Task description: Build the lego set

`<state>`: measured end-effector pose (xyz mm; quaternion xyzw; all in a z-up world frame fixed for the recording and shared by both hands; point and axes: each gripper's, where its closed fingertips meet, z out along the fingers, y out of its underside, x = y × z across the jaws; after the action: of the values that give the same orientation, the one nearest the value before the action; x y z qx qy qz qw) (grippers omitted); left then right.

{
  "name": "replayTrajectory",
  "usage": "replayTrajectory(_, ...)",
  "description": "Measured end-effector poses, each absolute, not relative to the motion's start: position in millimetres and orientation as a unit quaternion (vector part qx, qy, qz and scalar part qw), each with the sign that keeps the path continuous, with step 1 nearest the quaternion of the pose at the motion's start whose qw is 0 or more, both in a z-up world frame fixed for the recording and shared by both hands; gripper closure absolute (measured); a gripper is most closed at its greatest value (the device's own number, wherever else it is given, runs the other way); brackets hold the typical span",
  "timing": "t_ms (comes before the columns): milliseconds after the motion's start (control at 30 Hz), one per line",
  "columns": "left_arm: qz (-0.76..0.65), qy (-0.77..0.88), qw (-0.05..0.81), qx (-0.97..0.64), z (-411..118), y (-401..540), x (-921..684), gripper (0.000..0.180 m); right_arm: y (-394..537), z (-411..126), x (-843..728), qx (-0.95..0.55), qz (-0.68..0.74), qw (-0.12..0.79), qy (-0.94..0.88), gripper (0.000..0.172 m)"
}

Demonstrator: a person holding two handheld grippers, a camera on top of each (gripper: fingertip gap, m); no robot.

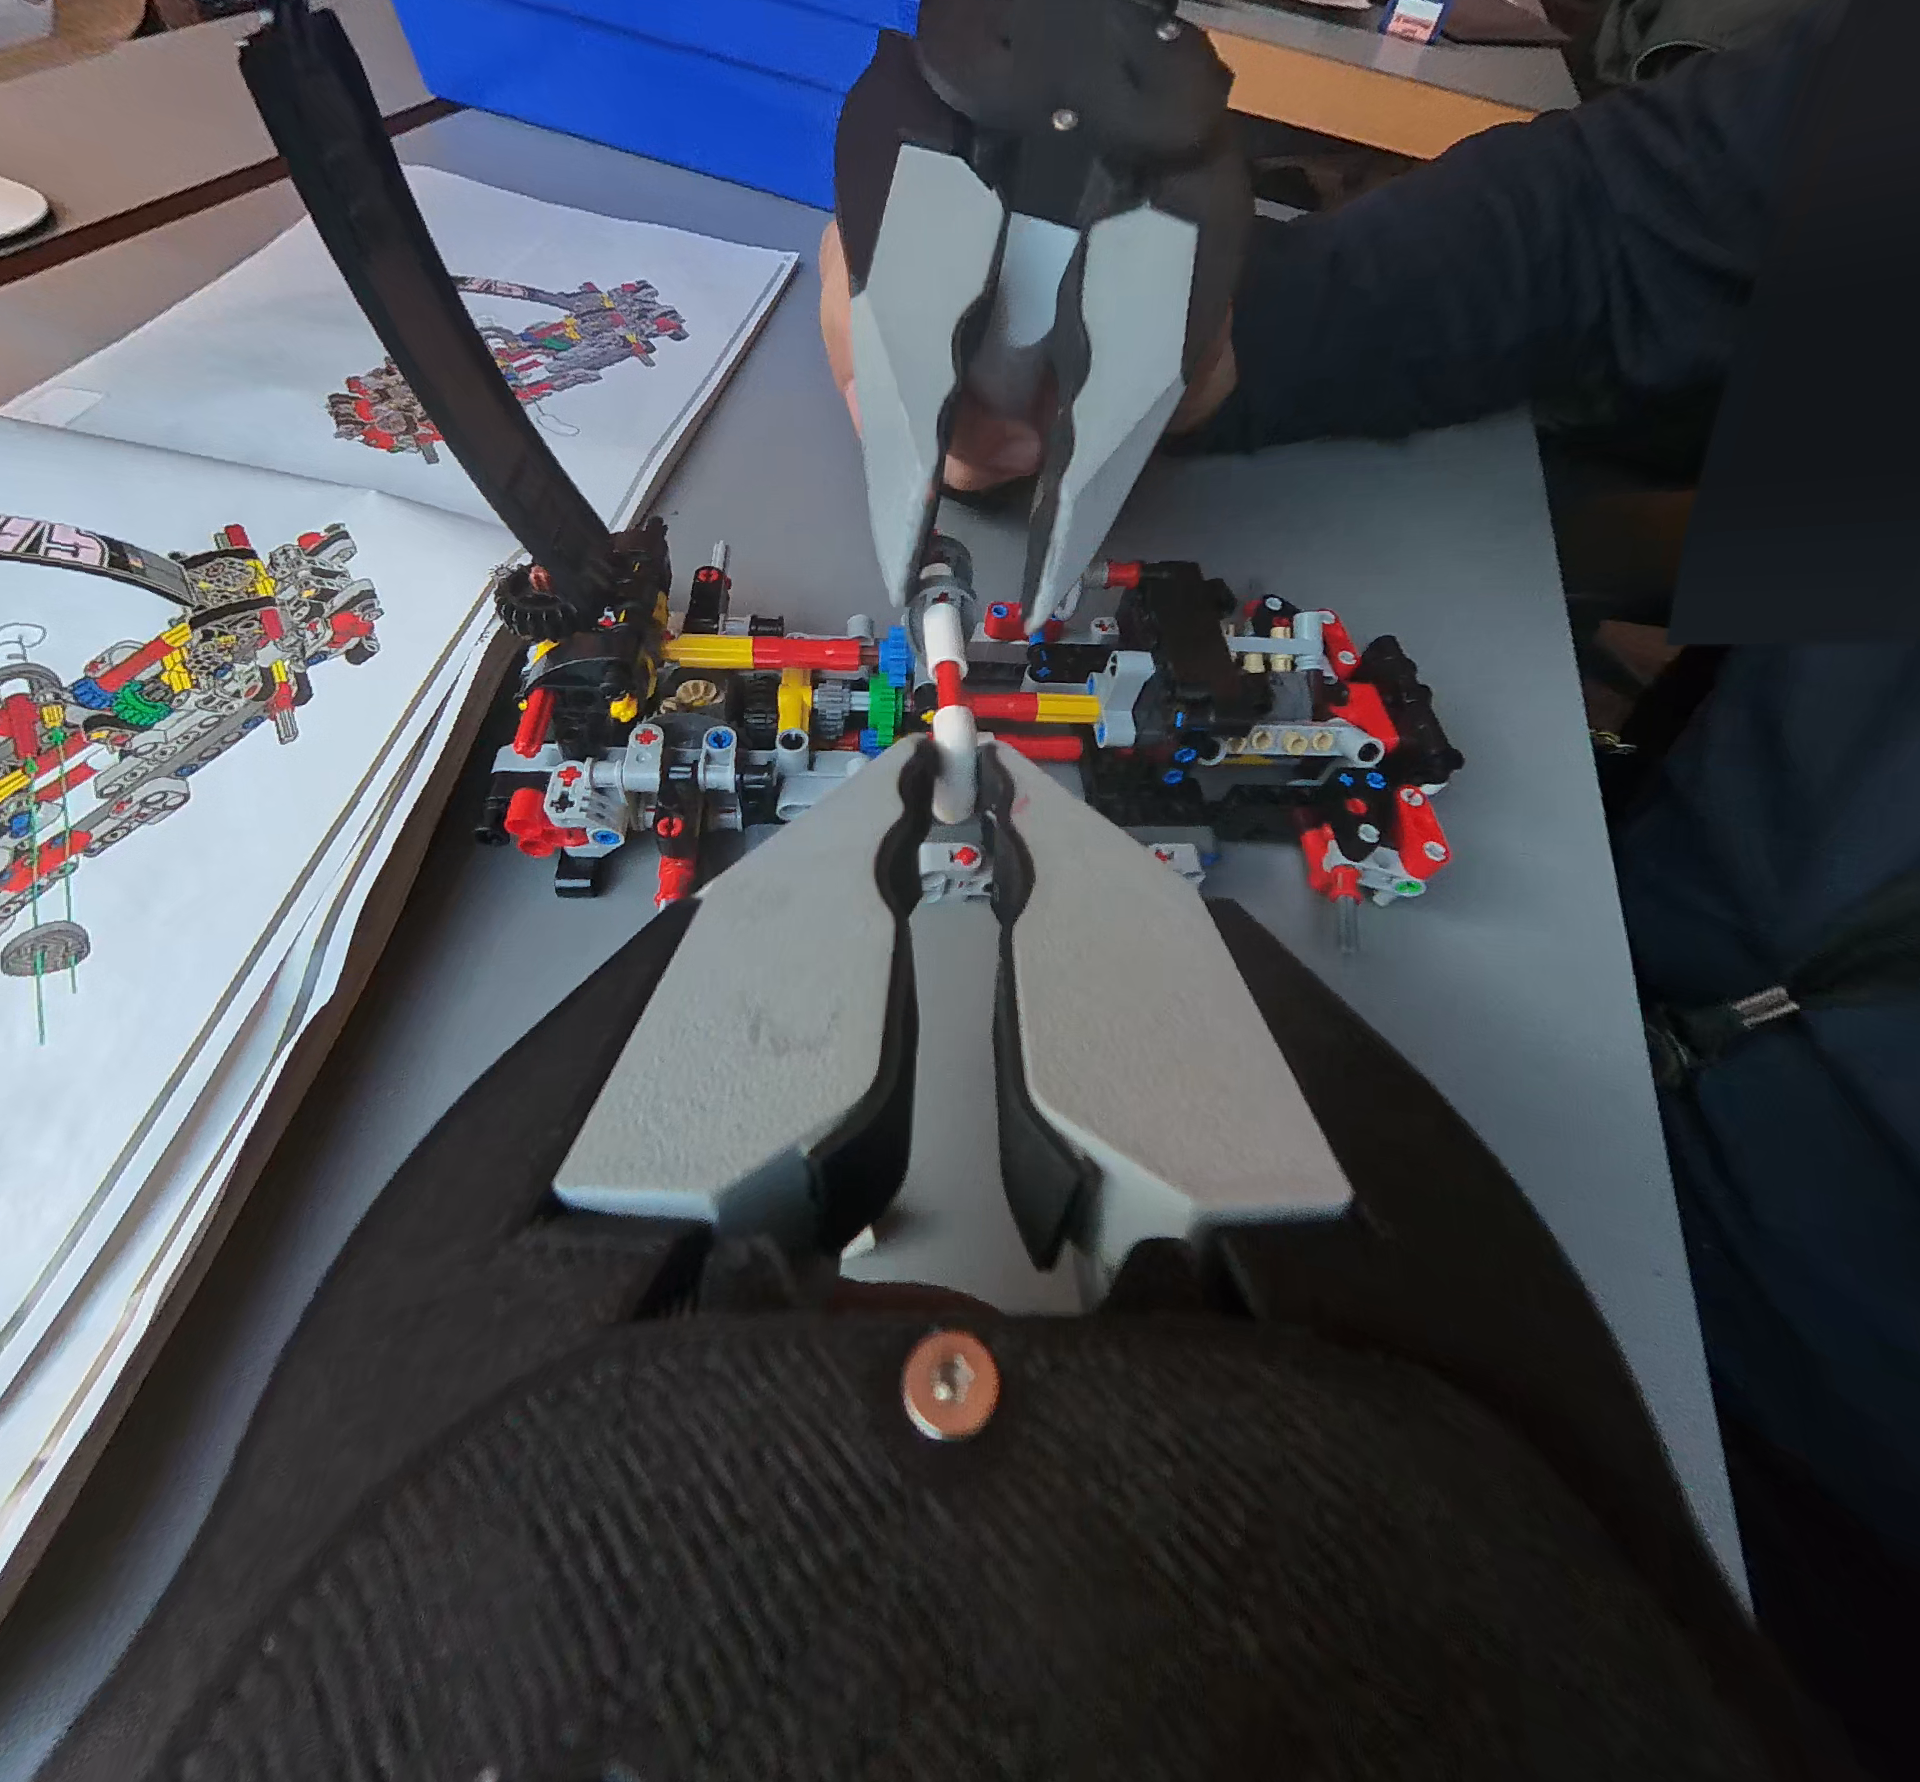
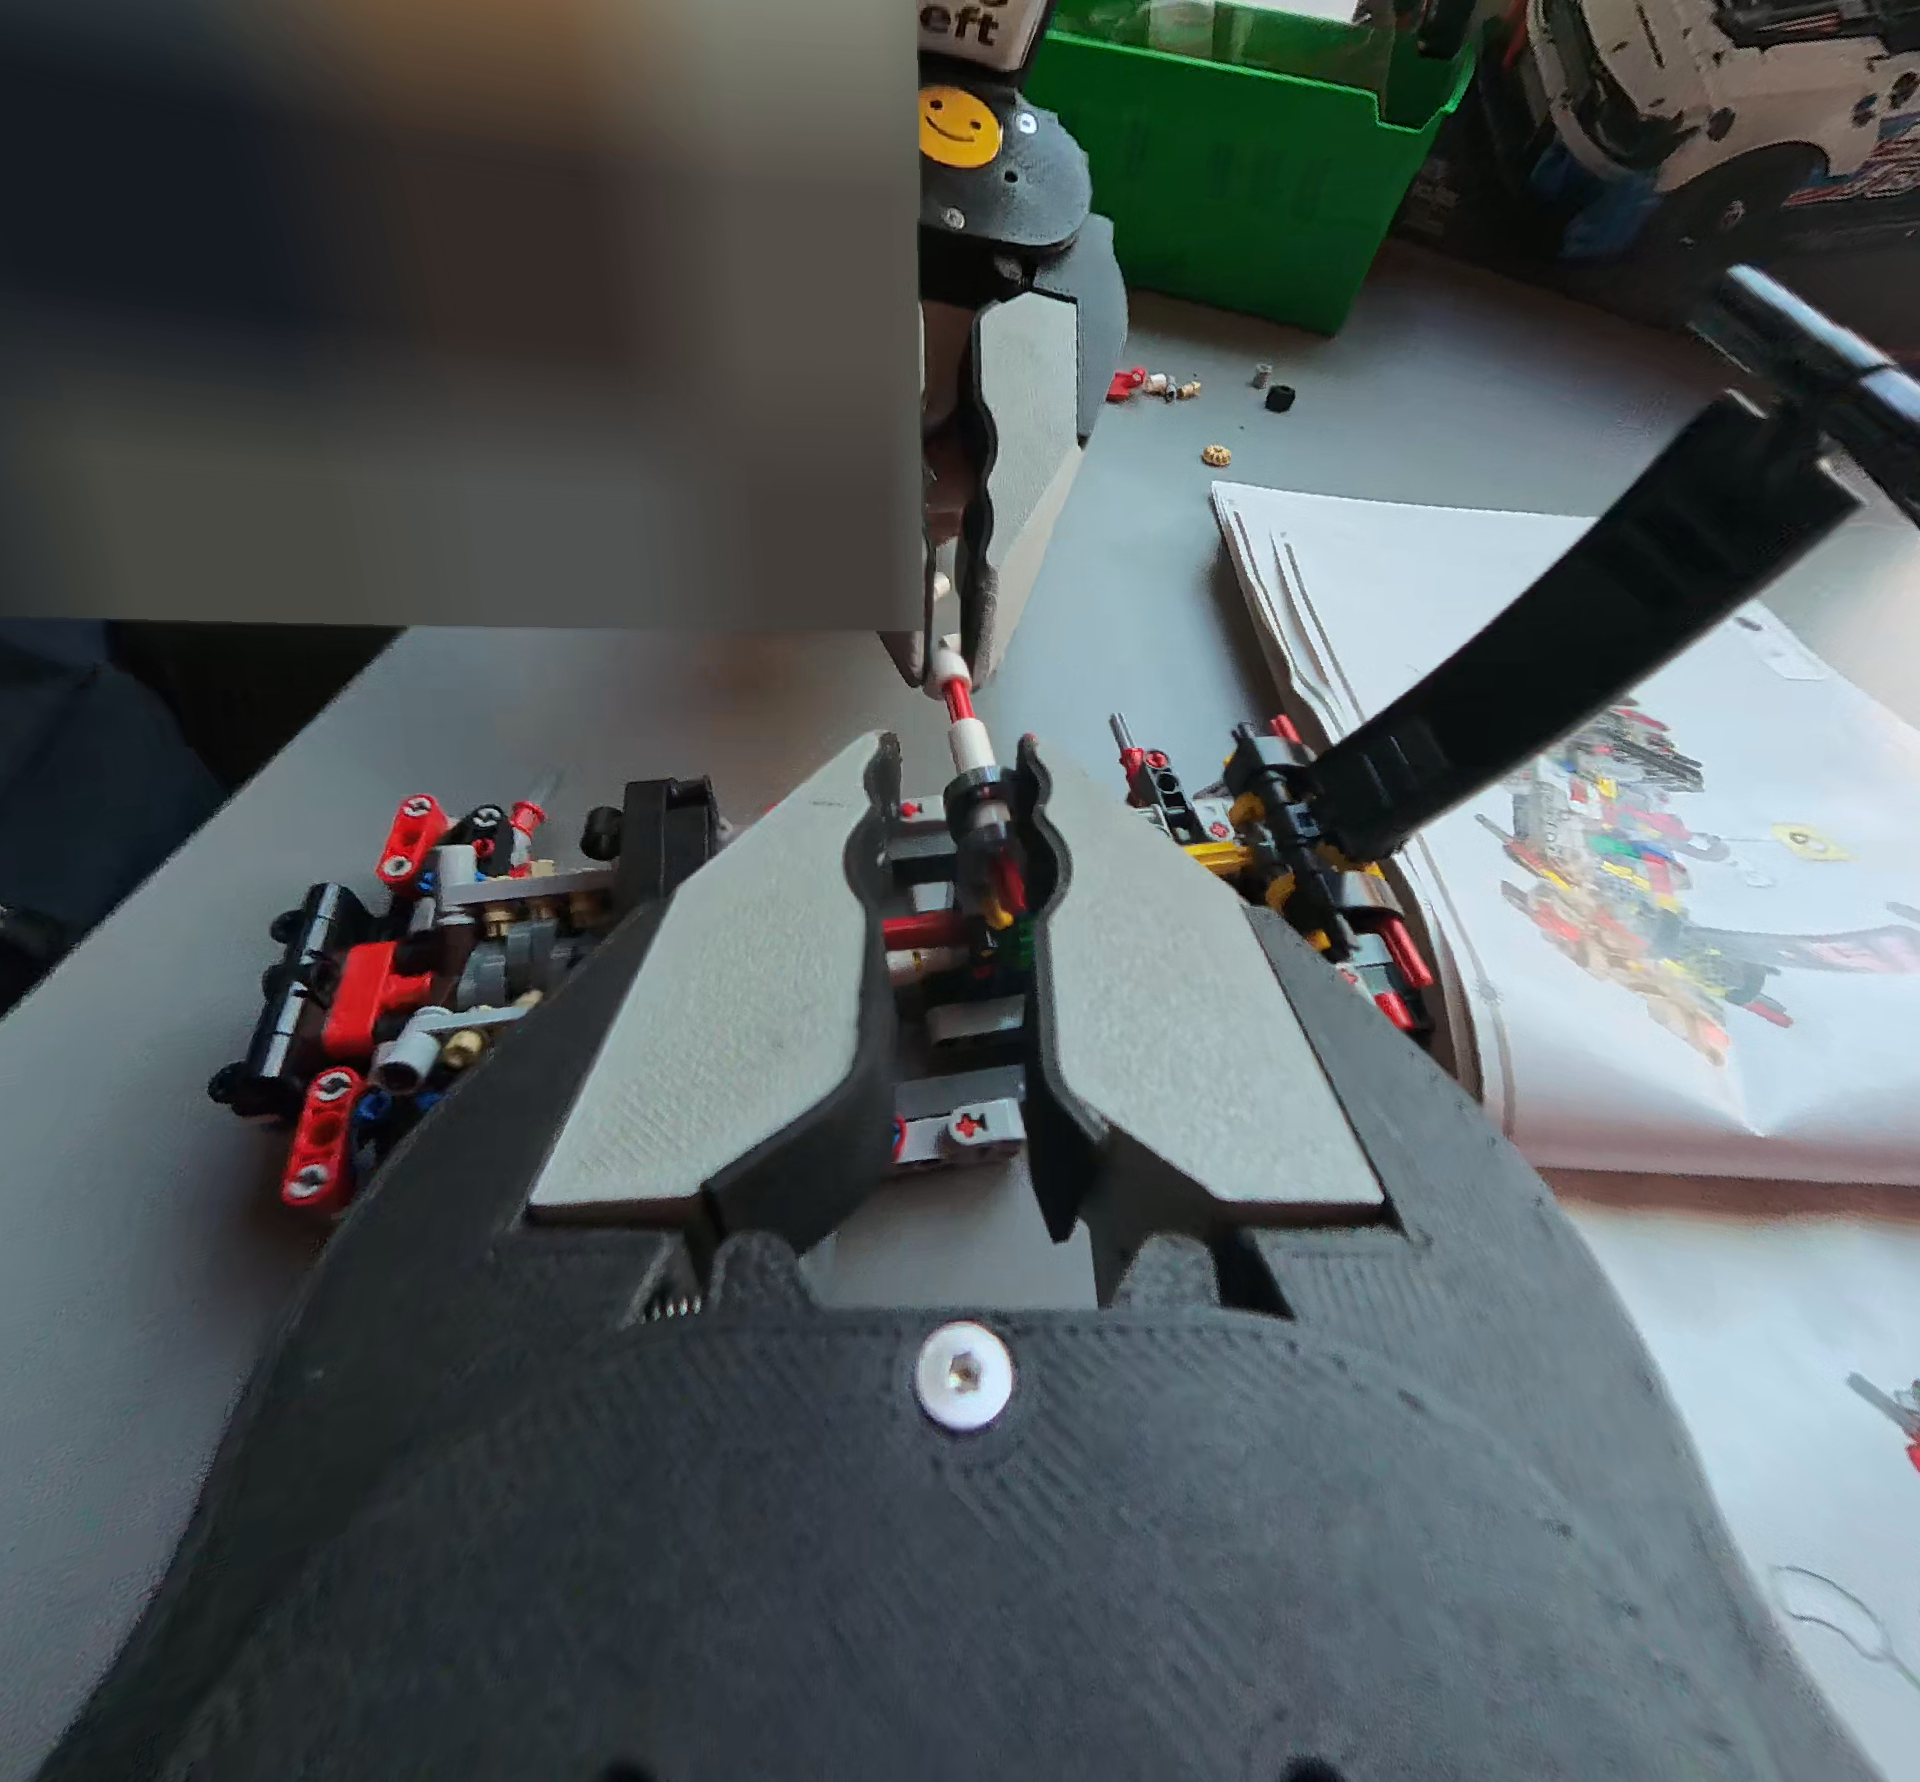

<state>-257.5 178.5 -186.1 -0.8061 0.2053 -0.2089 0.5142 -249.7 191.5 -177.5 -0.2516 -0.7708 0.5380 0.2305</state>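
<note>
White-sleeved red axle between both grippers

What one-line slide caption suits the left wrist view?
Left gripper clamps a white sleeve on a red axle above the brick model; the right gripper reaches opposite.

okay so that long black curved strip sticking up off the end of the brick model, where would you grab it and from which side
Probably low on the black curved strip, just above where it joins the brick model. It is thin and flat, so fingers would likely hold best across its two broad faces, coming in from above the open instruction booklet, where nothing crowds it.
</note>
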Motion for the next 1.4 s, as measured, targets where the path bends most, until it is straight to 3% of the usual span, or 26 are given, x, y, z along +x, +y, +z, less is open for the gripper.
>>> replayTrajectory(200, -0.202, 0.204, 0.516, -0.807, -185.2, 179.3, -257.4, 0.176, 190.0, -180.7, -253.0, -0.225, 0.492, 0.255, -0.802, 0.155)
replayTrajectory(400, -0.202, 0.203, 0.515, -0.808, -185.4, 179.6, -257.4, 0.176, 189.1, -179.2, -252.5, -0.162, 0.398, 0.285, -0.857, 0.172)
replayTrajectory(467, -0.202, 0.203, 0.515, -0.808, -185.8, 179.7, -257.1, 0.176, 187.8, -183.7, -252.7, -0.153, 0.357, 0.283, -0.877, 0.165)
replayTrajectory(633, -0.202, 0.202, 0.515, -0.808, -185.9, 180.3, -257.2, 0.176, 190.4, -187.7, -256.2, -0.139, 0.289, 0.301, -0.898, 0.167)
replayTrajectory(1400, -0.202, 0.193, 0.522, -0.806, -183.5, 182.0, -259.1, 0.174, 181.2, -188.3, -261.5, -0.144, 0.340, 0.306, -0.877, 0.167)
